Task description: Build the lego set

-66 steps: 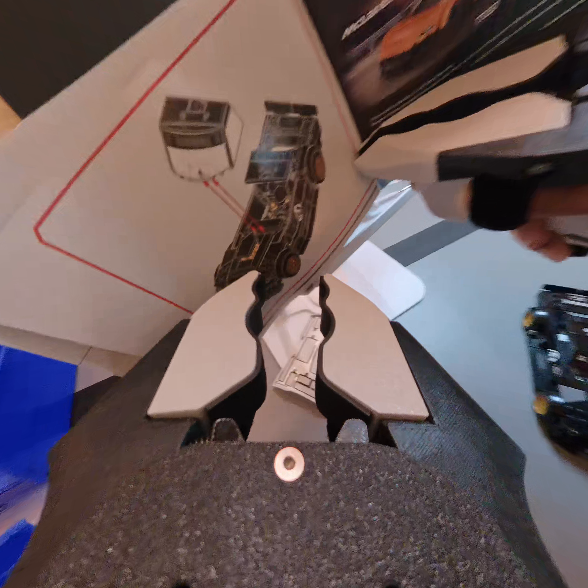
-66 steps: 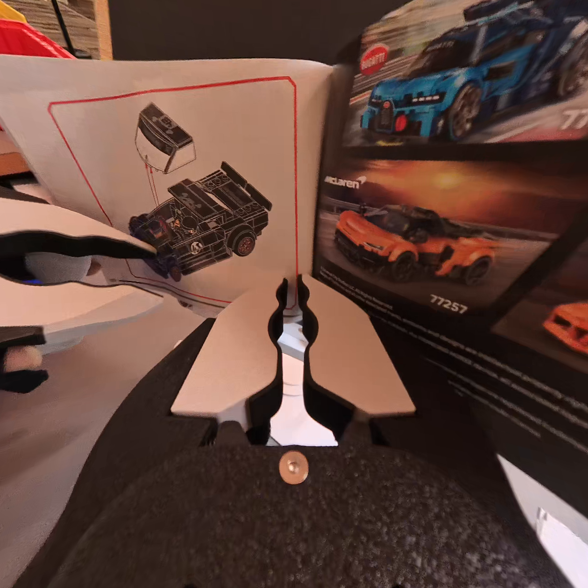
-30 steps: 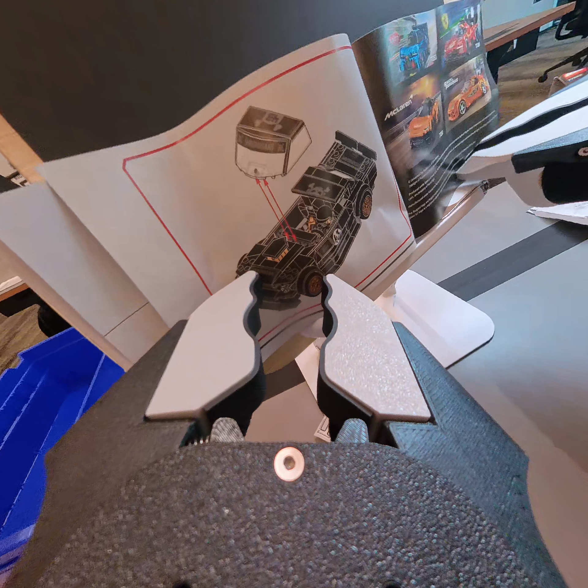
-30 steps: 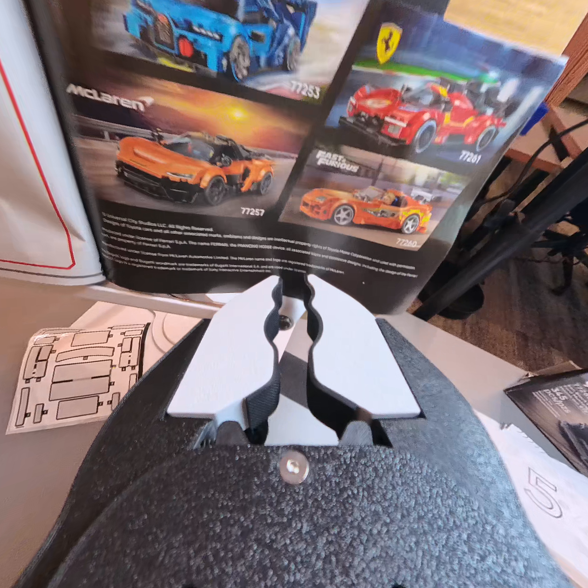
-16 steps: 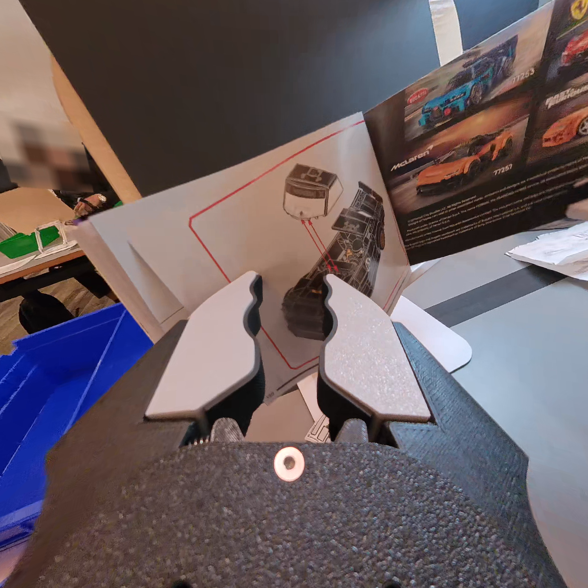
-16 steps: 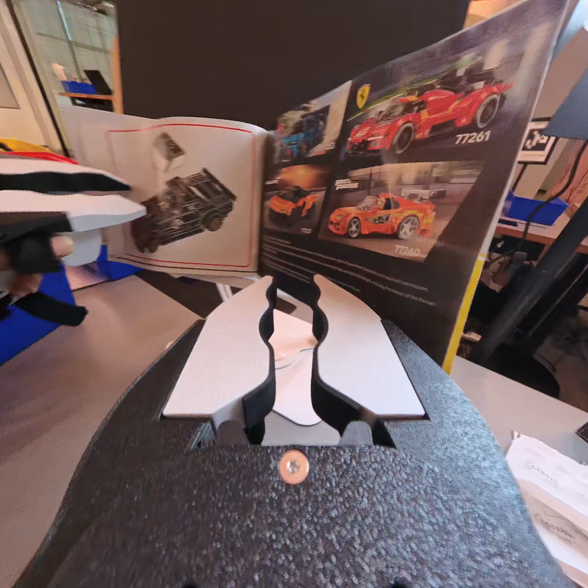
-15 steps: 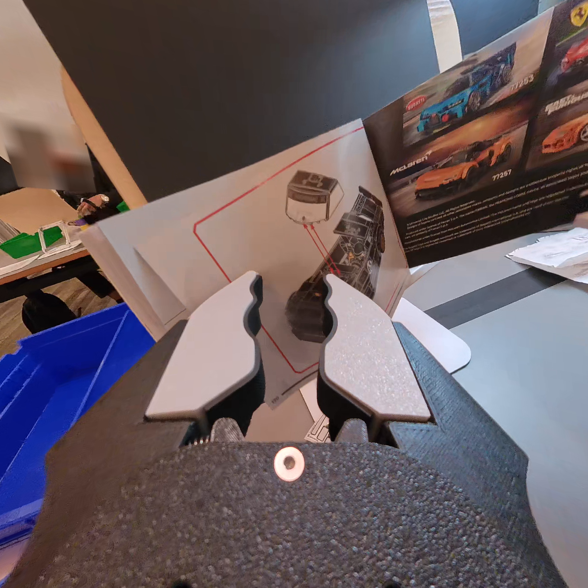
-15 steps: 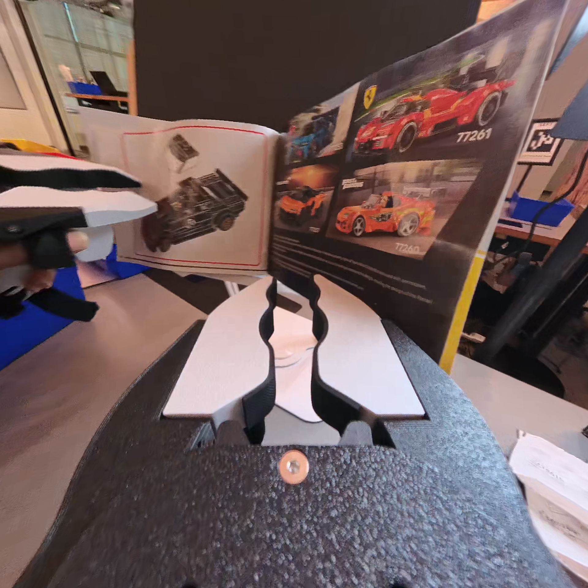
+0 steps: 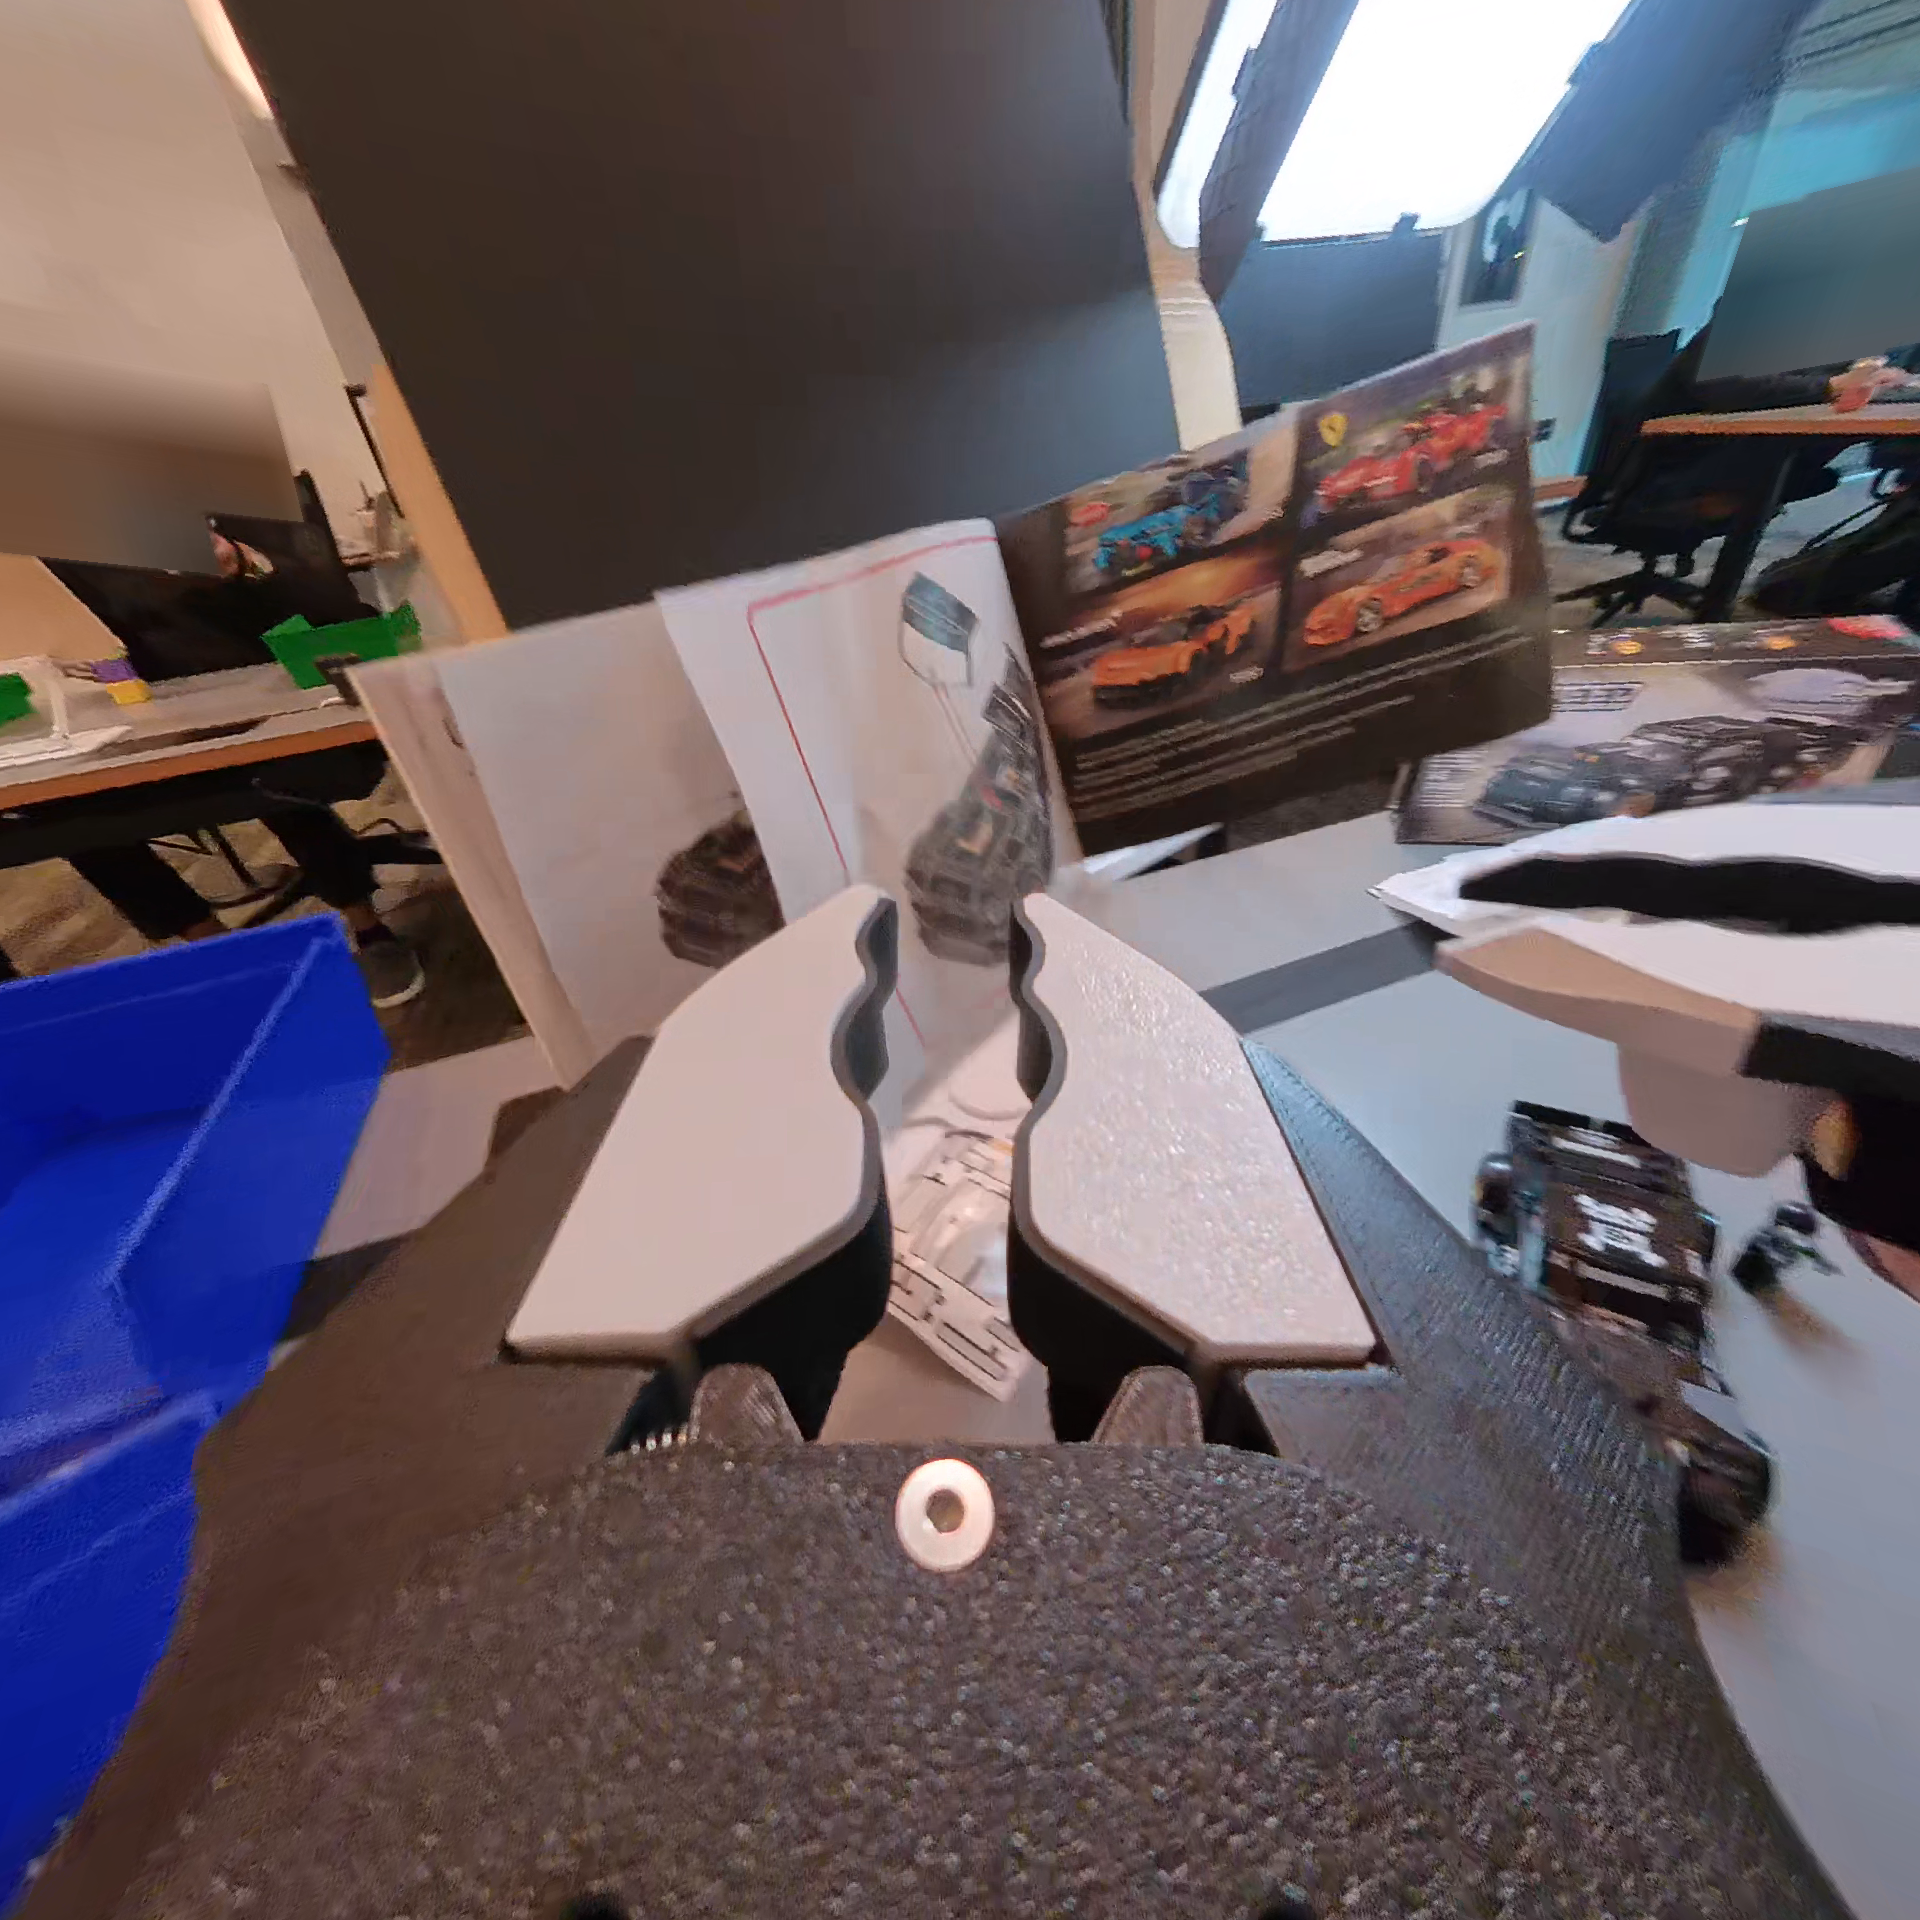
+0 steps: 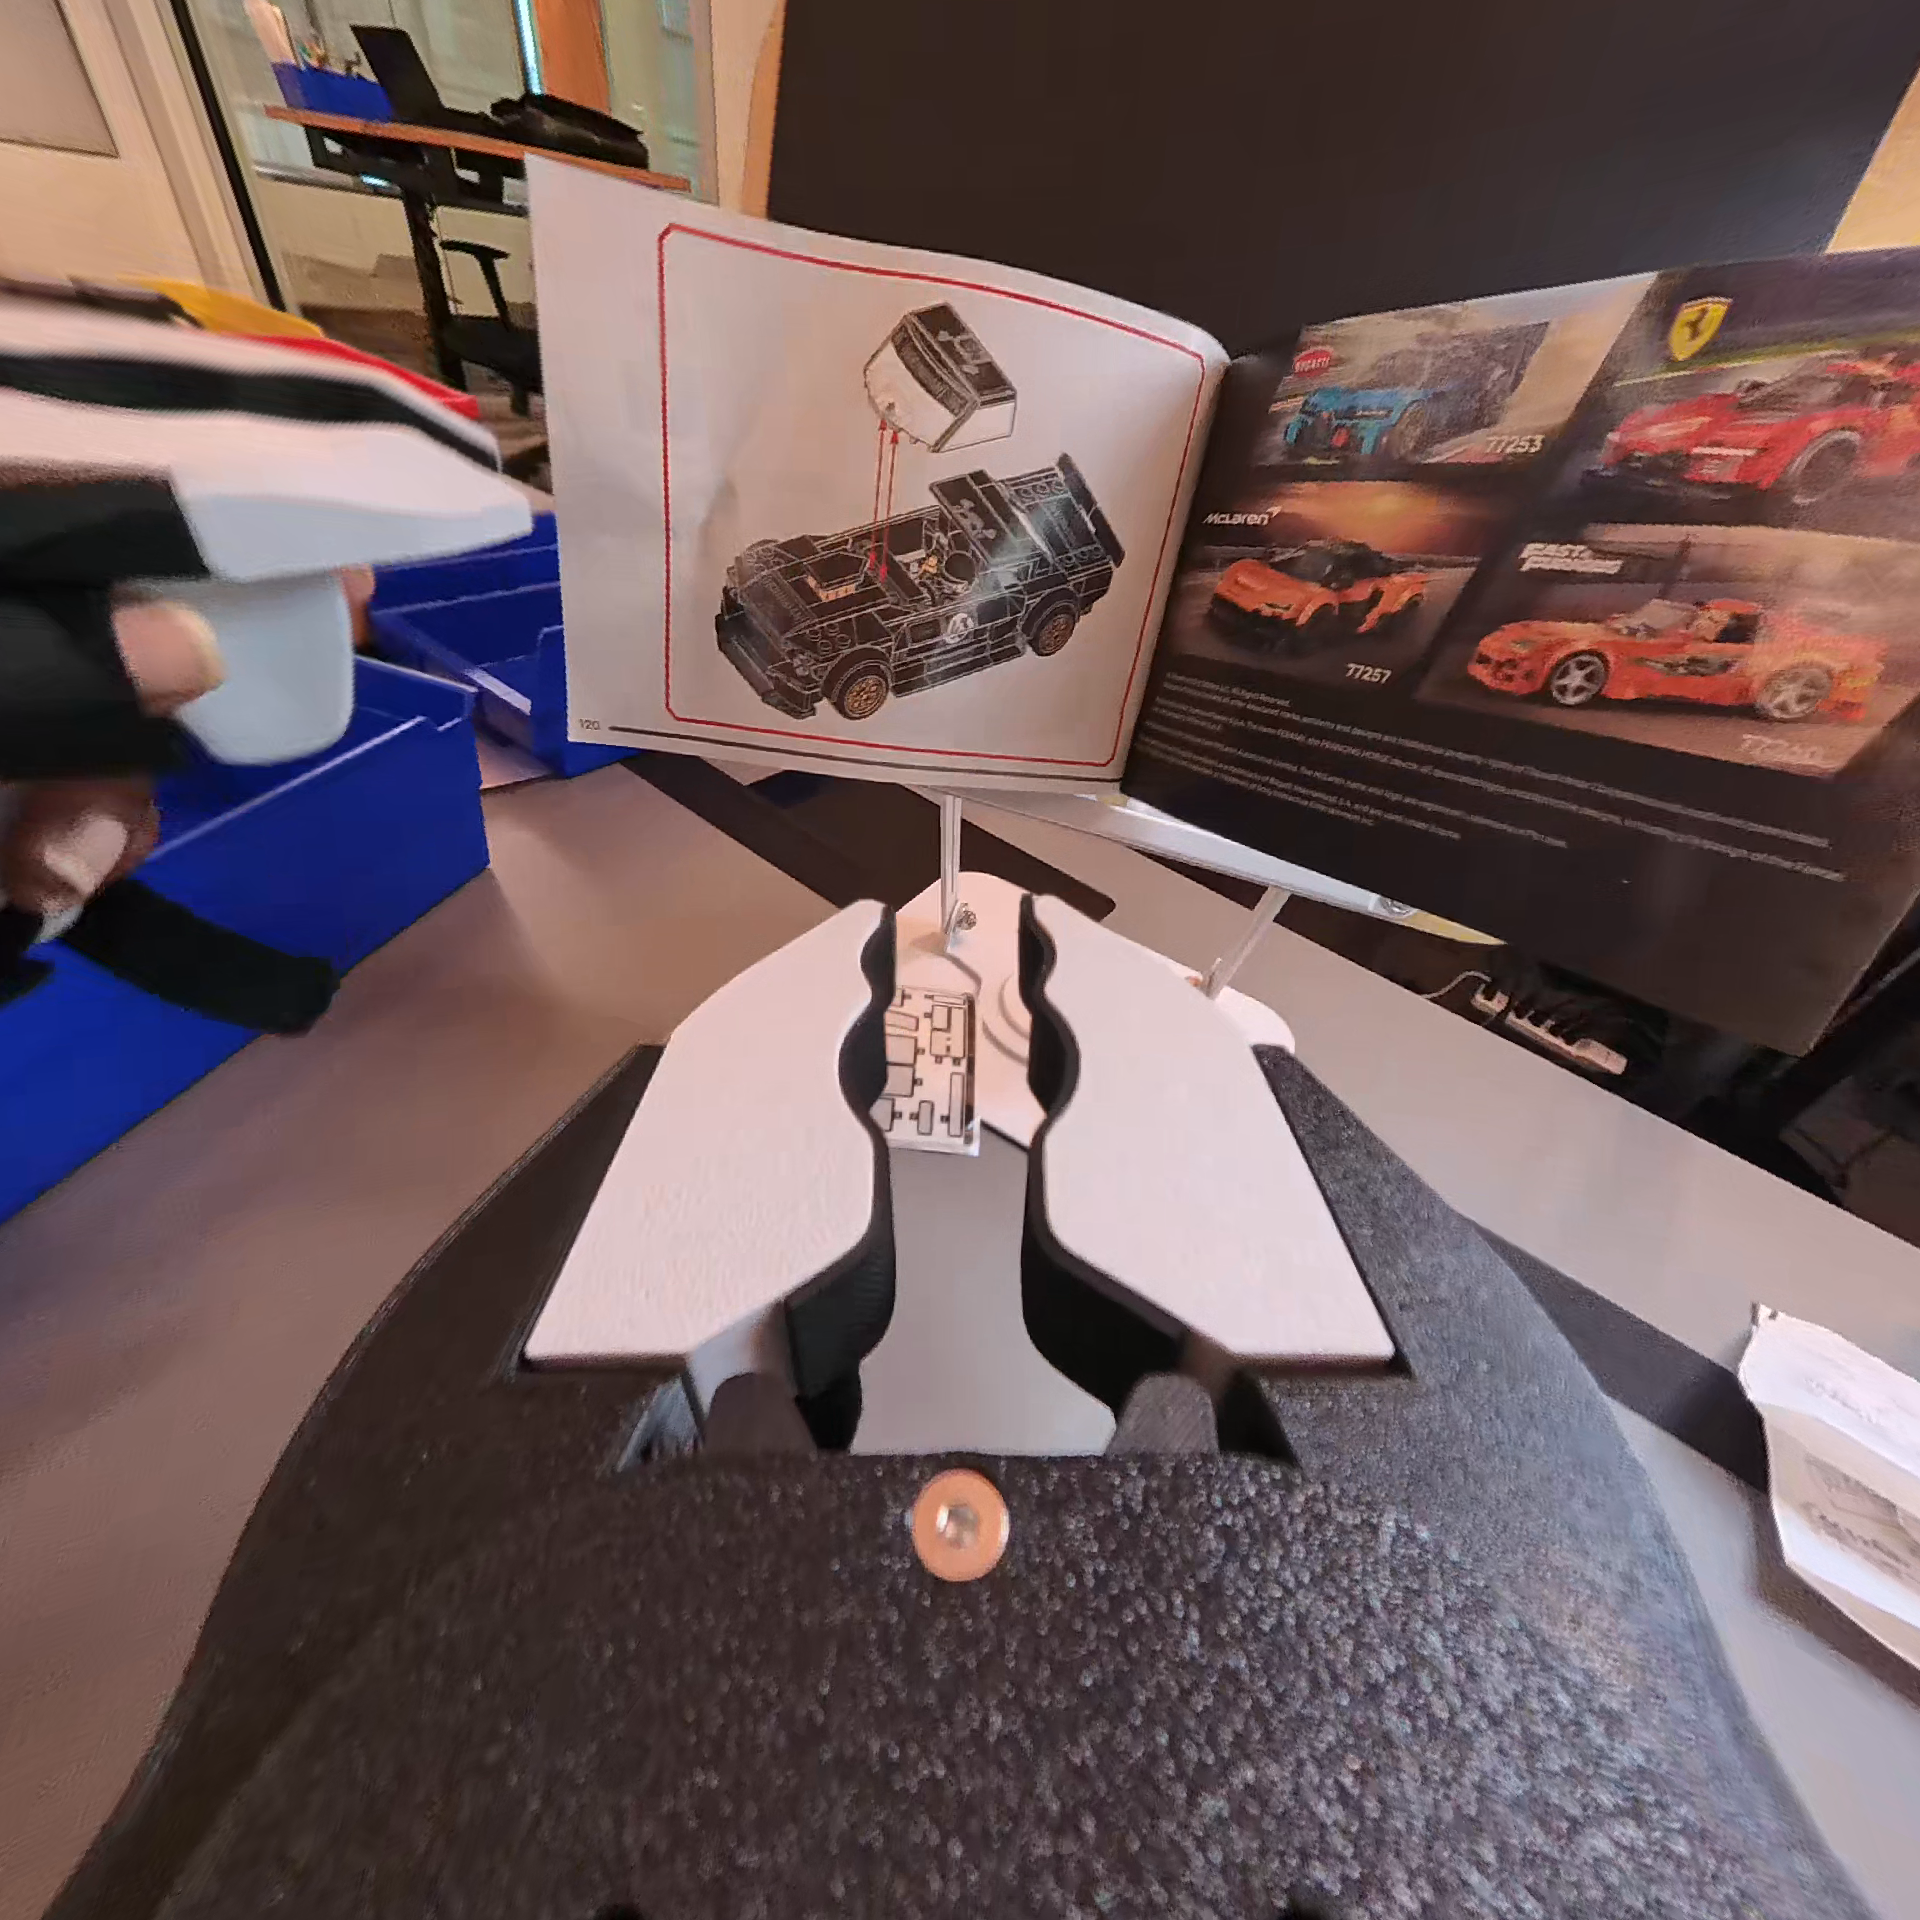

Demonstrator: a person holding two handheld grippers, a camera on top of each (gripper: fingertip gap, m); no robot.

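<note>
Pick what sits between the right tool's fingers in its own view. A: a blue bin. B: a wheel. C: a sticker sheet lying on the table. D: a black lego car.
C: the sticker sheet shows through the gap of the open right tool, flat on the table, ungripped.

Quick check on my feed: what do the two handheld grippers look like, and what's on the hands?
Both match. The left gripper and right gripper each have two flat pale grey fingers with wavy black inner edges, set in a rough, speckled black printed body with one round metal fastener at its middle. No cables show. The hand on the left gripper wears a black strap; its fingertips are bare.
</note>
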